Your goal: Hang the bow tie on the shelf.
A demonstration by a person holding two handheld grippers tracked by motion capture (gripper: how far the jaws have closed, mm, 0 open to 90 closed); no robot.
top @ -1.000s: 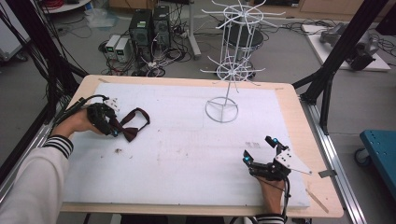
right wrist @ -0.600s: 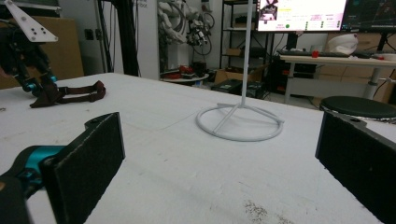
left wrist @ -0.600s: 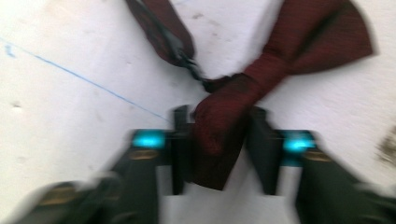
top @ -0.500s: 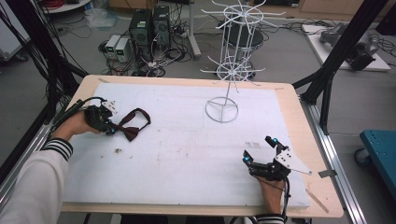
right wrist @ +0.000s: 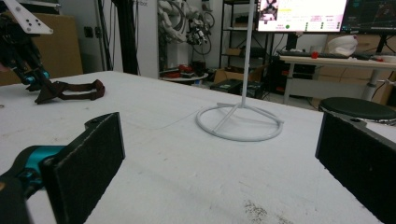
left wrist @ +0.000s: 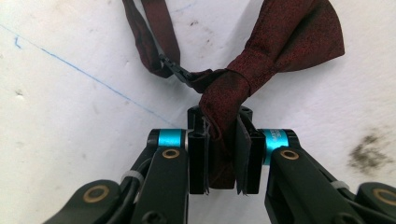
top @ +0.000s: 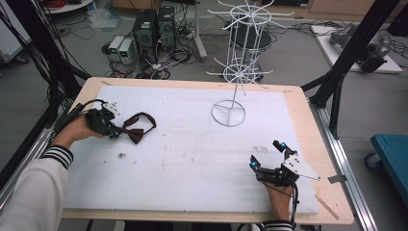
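Your left hand-held gripper [left wrist: 223, 161] grasps the bow tie [left wrist: 261, 56] near the surface's left edge; lift slowly, keeping the strap [top: 144, 118] free.

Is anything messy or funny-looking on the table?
A little. The dark red bow tie lies twisted, one wing pinched in the left tongs, its strap looped loosely on the white mat. A few dark smudges dirty the mat. Nothing is spilled or broken.
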